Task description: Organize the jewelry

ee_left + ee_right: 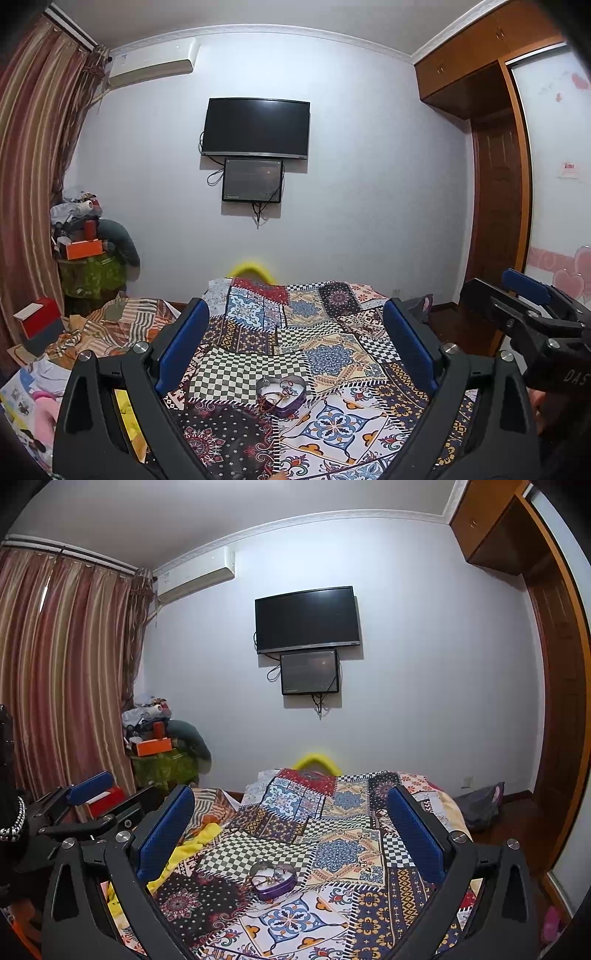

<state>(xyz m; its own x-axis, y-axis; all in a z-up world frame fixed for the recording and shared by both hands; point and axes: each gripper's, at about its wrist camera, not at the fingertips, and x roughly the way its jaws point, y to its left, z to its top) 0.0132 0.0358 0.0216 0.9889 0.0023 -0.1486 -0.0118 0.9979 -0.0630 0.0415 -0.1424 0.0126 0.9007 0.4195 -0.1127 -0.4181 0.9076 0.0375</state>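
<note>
white wall (351, 110); television (255, 127); striped curtain (62, 664); patchwork bed (332, 849)

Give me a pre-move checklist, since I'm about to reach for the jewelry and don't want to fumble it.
1. Left gripper open, nothing held: ok.
2. Right gripper open, nothing held: ok.
3. Heart-shaped box open, lid off: ok.
4. Box lies between both grippers' fingers in view: ok.
5. Jewelry inside box, pieces separate or tangled: cannot tell.
6. Patchwork bedspread around box is uneven for setting pieces down: cannot tell.
</note>
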